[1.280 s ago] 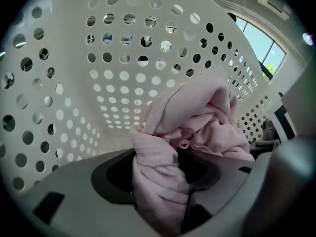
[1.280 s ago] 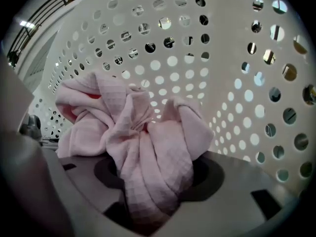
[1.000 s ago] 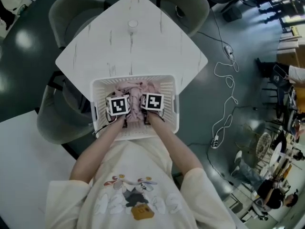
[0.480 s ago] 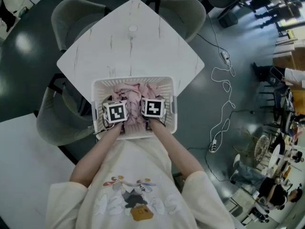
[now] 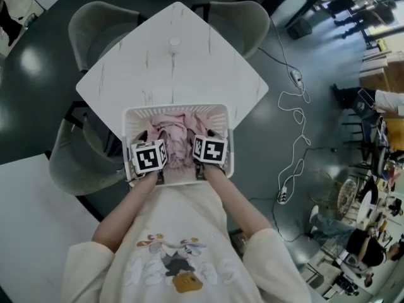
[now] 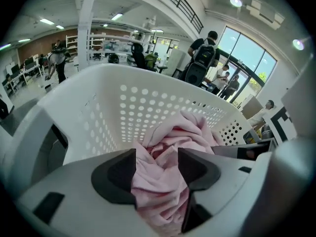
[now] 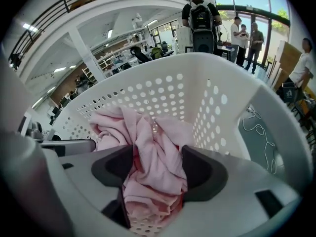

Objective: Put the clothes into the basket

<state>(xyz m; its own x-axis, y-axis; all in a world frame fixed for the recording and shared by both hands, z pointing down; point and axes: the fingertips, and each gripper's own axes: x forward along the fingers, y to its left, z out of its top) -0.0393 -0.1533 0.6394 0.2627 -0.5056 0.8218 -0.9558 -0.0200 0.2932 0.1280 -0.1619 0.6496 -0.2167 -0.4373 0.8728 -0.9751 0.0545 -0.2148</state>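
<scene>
The left tongs (image 6: pixel 157 168) stand spread, and the right tongs (image 7: pixel 158 171) have just been opening. Between each pair, ungripped, lie the pink clothes (image 5: pixel 180 130), heaped in the white basket (image 5: pixel 224 115) mid-frame, on the near corner of the surface (image 5: pixel 189 62).

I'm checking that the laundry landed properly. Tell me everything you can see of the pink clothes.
The pink clothes are soft, thin-looking fabric, crumpled in loose folds into one heap; separate pieces cannot be told apart. The heap lies inside the white perforated basket. Folds of it show between the jaws of the left gripper and the right gripper, both pairs standing apart; the right jaws have just been opening.
</scene>
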